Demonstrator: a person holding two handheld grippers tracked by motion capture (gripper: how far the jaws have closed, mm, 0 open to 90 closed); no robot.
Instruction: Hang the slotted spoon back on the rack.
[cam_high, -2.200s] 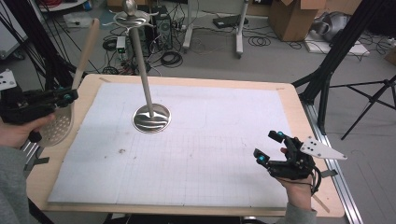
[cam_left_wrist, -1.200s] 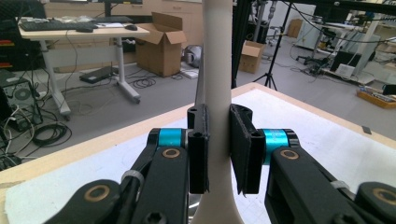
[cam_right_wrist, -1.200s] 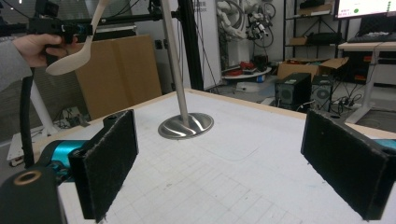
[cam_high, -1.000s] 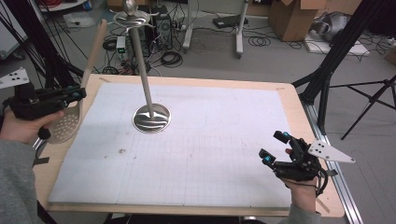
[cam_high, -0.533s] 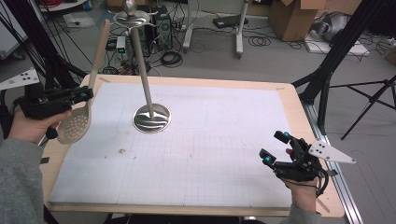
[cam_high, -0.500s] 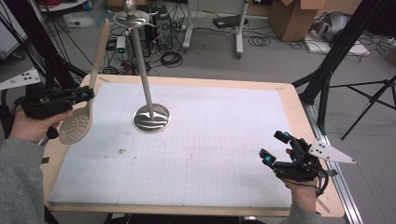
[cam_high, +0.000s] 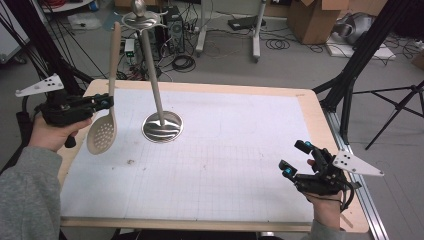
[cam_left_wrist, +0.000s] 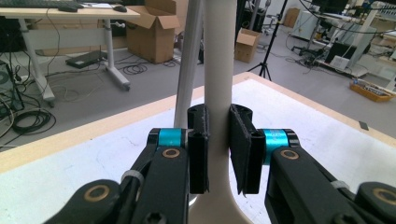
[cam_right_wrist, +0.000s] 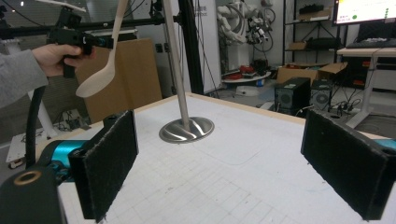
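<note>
A beige slotted spoon (cam_high: 102, 132) hangs upright, bowl down and handle up, over the table's left edge. My left gripper (cam_high: 106, 103) is shut on its handle (cam_left_wrist: 217, 93) just above the bowl; from the right gripper view the spoon (cam_right_wrist: 100, 77) hangs in that far gripper. A metal stand with a round base (cam_high: 162, 126) and a tall pole (cam_high: 152, 80) rises a little to the spoon's right, its pole (cam_left_wrist: 188, 65) just behind the handle. My right gripper (cam_high: 296, 159) hovers open near the table's front right corner, its pads (cam_right_wrist: 106, 158) wide apart, nothing between them.
A white gridded mat (cam_high: 220, 150) covers the wooden table (cam_high: 320, 120). Cables, cardboard boxes and tripod legs (cam_high: 360, 55) stand on the floor beyond the far edge. A dark rail (cam_high: 357, 165) runs along the table's right side.
My left gripper has carried the spoon rightward from off the table's left edge toward the stand and turned it more upright. The right gripper has barely shifted.
</note>
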